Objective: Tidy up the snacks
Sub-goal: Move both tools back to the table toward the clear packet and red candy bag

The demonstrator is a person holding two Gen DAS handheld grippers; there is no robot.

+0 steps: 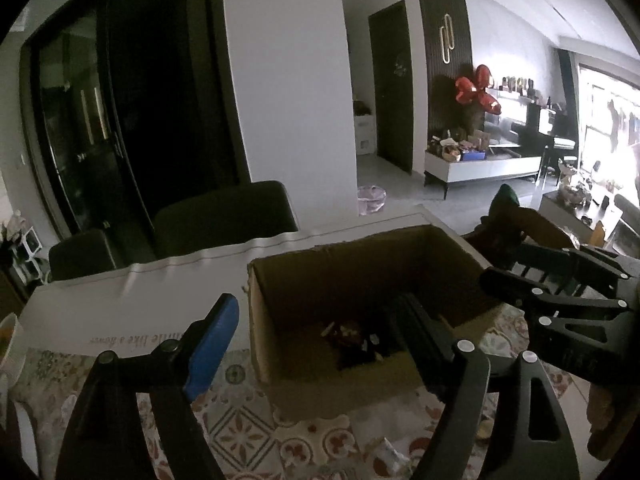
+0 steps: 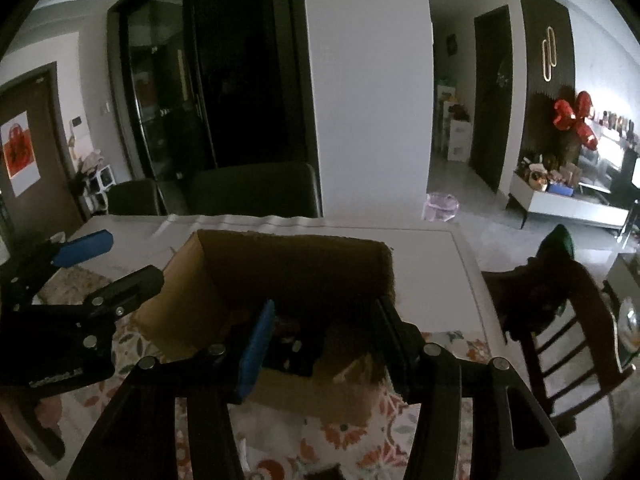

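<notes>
Brown open cardboard box sits on the patterned-cloth desk, dark snack packets inside; left hand-held gripper gapes empty; right hand-held gripper half-open, empty.

I count two grippers: my left gripper at the bottom of the left wrist view and my right gripper at the bottom of the right wrist view. Each has two fingers, one with a blue pad and one all black. There is one cardboard box, centre of frame, on one bench. Inside it lie dark snack packets; I cannot tell how many. I see two dark chair backs beyond the bench and one wooden chair at the right. Three red balloons hang at the upper right.
</notes>
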